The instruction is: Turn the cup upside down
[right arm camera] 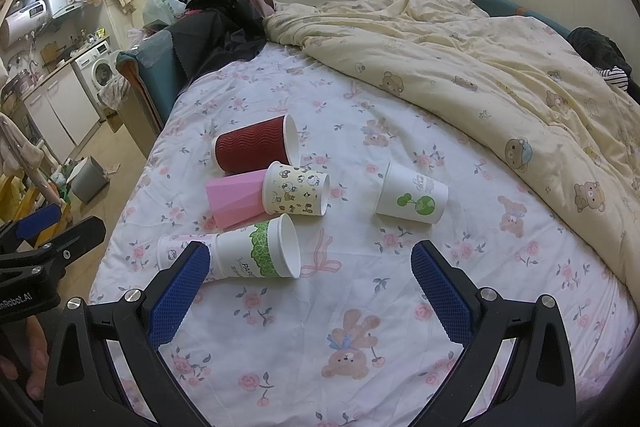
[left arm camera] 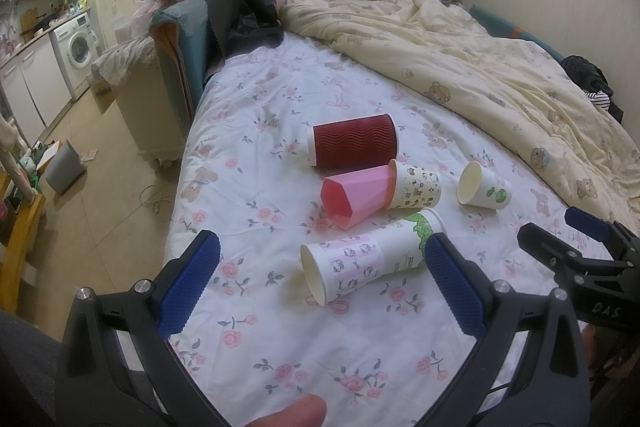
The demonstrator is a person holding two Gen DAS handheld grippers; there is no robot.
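Several cups lie on their sides on the floral bedsheet (left arm camera: 280,327). A dark red ribbed cup (left arm camera: 354,145) (right arm camera: 252,147) lies farthest. A pink faceted cup (left arm camera: 356,197) (right arm camera: 236,199) touches a panda-print paper cup (left arm camera: 418,187) (right arm camera: 296,193). A small white cup with a green tree print (left arm camera: 484,189) (right arm camera: 412,195) lies apart at the right. Nearest, a pink cat-print cup (left arm camera: 344,271) (right arm camera: 170,251) is nested with a white cup with a green band (left arm camera: 412,239) (right arm camera: 260,251). My left gripper (left arm camera: 320,279) is open, its jaws either side of the nested pair. My right gripper (right arm camera: 310,279) is open and empty.
A cream bear-print duvet (left arm camera: 460,55) (right arm camera: 460,59) is heaped at the back right. Dark clothes and bags (left arm camera: 240,7) are piled at the bed's far left end. The bed's left edge drops to a tiled floor with a grey bin (left arm camera: 64,167) (right arm camera: 90,179).
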